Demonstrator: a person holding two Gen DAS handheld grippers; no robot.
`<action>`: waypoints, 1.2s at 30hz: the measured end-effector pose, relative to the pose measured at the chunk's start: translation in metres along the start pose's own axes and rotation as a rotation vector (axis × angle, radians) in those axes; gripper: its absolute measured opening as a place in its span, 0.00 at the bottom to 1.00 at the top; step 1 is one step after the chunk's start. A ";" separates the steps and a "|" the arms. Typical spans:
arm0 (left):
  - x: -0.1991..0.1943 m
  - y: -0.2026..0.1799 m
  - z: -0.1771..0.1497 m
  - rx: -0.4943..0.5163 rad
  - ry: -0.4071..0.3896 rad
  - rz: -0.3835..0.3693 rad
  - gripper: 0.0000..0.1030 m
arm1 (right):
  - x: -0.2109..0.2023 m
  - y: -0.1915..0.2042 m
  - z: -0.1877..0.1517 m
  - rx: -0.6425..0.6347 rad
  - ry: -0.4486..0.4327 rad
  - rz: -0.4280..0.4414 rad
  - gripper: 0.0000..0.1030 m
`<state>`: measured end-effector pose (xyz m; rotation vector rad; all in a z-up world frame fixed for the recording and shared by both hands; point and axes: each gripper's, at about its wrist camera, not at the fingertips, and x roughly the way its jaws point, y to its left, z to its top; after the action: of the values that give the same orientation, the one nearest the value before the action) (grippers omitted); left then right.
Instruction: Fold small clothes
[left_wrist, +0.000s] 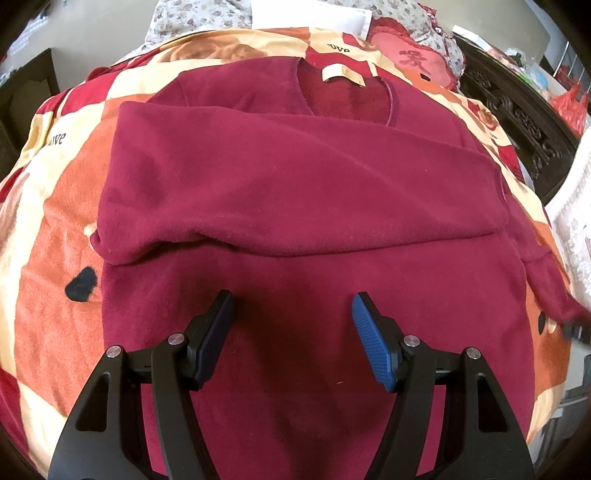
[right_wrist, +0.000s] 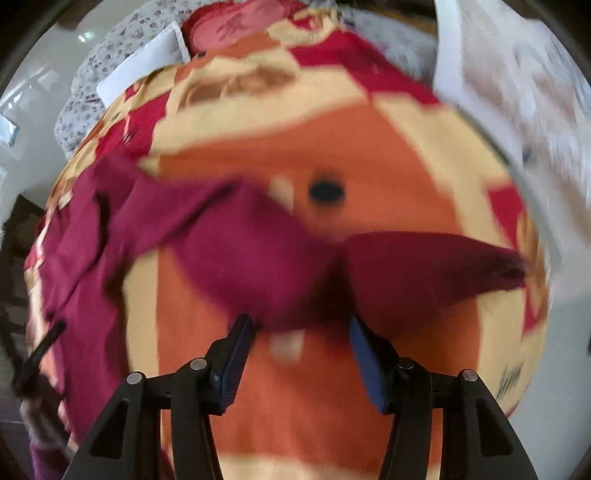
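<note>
We see a maroon sweater (left_wrist: 295, 192) lying flat on a patterned blanket (left_wrist: 55, 229) in red, orange and cream, neck end far from the left camera, cream neck label (left_wrist: 343, 75) facing up. One sleeve (left_wrist: 258, 184) is folded across the chest, its fold edge running side to side. Bare blanket shows left of the sweater; on the right the blanket margin is narrower and ends near dark carved furniture (left_wrist: 517, 122). Beyond the collar sit a floral quilt (left_wrist: 192, 14) and a red cushion (left_wrist: 410, 55).

Left gripper (left_wrist: 291, 314) hovers over the sweater's lower body, jaws wide apart, nothing between them; both blue pads (left_wrist: 373, 347) are clear of the fabric fold ahead.

Right wrist view is motion-blurred. Right gripper (right_wrist: 301, 325) has jaws apart, and the other sleeve (right_wrist: 280, 258) bunches just ahead of its fingertips, draped across the gap; we cannot tell if cloth touches the pads. The sleeve's cuff end (right_wrist: 480, 266) trails right over orange blanket (right_wrist: 295, 406). The sweater body (right_wrist: 85, 240) sits left of the gripper. White fabric (right_wrist: 509, 74) borders the blanket's far right edge.
</note>
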<state>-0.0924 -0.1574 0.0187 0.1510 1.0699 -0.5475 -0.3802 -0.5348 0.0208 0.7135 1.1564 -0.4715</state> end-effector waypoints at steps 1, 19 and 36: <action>0.000 0.000 0.000 0.004 0.000 0.000 0.65 | 0.000 0.000 -0.012 0.004 0.006 0.001 0.51; -0.009 0.004 -0.004 -0.003 0.011 0.008 0.65 | -0.021 -0.004 0.033 -0.291 -0.220 -0.242 0.60; -0.009 -0.003 0.000 -0.007 0.019 -0.017 0.65 | -0.046 0.038 0.026 -0.706 -0.352 -0.635 0.05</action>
<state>-0.0970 -0.1571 0.0267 0.1408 1.0929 -0.5587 -0.3537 -0.5279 0.0800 -0.3570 1.0943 -0.6323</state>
